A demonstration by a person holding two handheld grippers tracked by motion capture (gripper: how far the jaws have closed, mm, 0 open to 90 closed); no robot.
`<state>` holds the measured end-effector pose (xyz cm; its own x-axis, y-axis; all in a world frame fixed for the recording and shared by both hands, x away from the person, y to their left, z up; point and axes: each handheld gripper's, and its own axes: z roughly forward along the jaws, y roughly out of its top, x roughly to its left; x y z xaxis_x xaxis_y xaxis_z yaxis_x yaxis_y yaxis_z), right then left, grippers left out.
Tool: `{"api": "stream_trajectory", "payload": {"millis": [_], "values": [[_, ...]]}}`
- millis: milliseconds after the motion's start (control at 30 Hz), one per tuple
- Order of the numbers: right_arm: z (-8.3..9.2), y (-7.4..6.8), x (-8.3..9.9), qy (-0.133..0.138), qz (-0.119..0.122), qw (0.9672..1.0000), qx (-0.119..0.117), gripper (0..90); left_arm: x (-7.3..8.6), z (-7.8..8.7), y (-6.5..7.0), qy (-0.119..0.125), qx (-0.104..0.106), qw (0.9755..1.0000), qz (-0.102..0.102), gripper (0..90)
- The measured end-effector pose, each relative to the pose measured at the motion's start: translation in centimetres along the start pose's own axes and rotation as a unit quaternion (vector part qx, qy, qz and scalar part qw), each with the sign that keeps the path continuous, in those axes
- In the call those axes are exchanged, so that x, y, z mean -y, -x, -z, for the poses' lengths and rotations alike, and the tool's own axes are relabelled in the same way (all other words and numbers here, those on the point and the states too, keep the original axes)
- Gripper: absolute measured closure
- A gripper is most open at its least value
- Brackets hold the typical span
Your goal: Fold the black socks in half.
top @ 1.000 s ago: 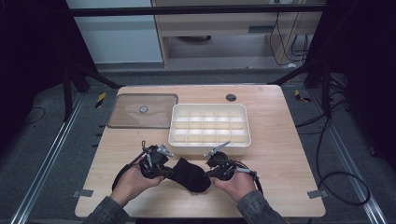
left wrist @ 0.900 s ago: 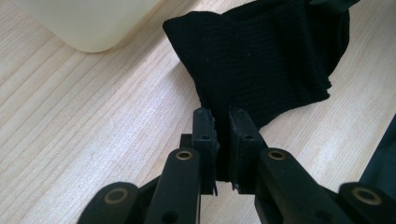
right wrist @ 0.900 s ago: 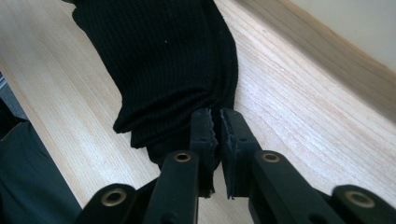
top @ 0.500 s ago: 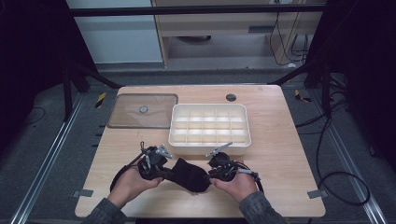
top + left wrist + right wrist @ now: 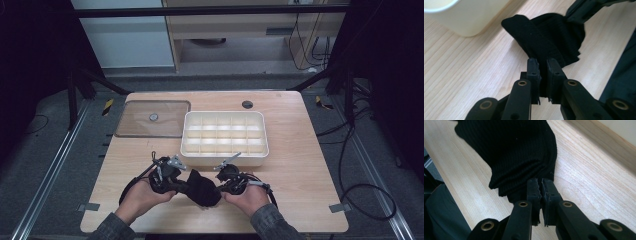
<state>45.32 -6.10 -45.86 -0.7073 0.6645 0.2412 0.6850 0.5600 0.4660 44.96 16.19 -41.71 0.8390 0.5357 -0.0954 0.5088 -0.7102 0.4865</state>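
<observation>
A black ribbed knitted cloth [image 5: 202, 187] lies bunched on the wooden table [image 5: 300, 165] near its front edge, between my two grippers. My left gripper [image 5: 186, 186] is shut on the cloth's left end; in the left gripper view the fabric [image 5: 549, 35] runs straight into the closed jaws [image 5: 542, 61]. My right gripper [image 5: 220, 189] pinches the right end, and its jaws have just been closing on it. In the right gripper view the folded fabric [image 5: 516, 150] meets the jaw tips [image 5: 541, 181]. The right gripper [image 5: 584, 10] grips the cloth's far corner in the left gripper view.
A white tray with several compartments [image 5: 225, 114] stands just behind the grippers, its wall close by [image 5: 466, 17]. A clear lid [image 5: 152, 119] lies flat at the back left. A dark round hole [image 5: 247, 104] sits near the table's far edge.
Both hands have stayed almost where they were, and the cloth remains bunched between them. Nothing else has visibly moved.
</observation>
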Motion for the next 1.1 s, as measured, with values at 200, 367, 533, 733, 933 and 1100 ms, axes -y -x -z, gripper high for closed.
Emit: {"api": "stream_trajectory", "payload": {"millis": [200,367,533,733,933,1100], "values": [[-0.1,0.0,0.0,0.000,-0.003,1.0000,-0.003,85.8,-0.8,-0.6,1.3,0.006,0.010,0.9999,-0.013,81.7],[-0.4,0.3,0.1,0.001,-0.006,1.0000,-0.004,85.8,-1.4,-1.3,2.4,0.007,0.021,0.9995,-0.023,81.9],[-0.6,0.7,0.4,0.008,-0.012,0.9999,-0.009,85.5,-1.5,-2.0,2.9,0.005,0.024,0.9993,-0.029,82.0],[-0.3,1.0,0.9,0.021,-0.020,0.9995,-0.009,72.1,-1.6,-2.6,3.6,-0.003,0.021,0.9989,-0.040,82.0],[1.6,1.4,1.8,0.040,-0.024,0.9989,-0.002,69.2,-1.9,-2.8,4.0,-0.010,0.019,0.9986,-0.049,82.0],[2.1,1.7,2.5,0.043,-0.028,0.9986,-0.003,76.8,-2.0,-2.8,4.0,-0.010,0.017,0.9986,-0.049,82.0]]}}
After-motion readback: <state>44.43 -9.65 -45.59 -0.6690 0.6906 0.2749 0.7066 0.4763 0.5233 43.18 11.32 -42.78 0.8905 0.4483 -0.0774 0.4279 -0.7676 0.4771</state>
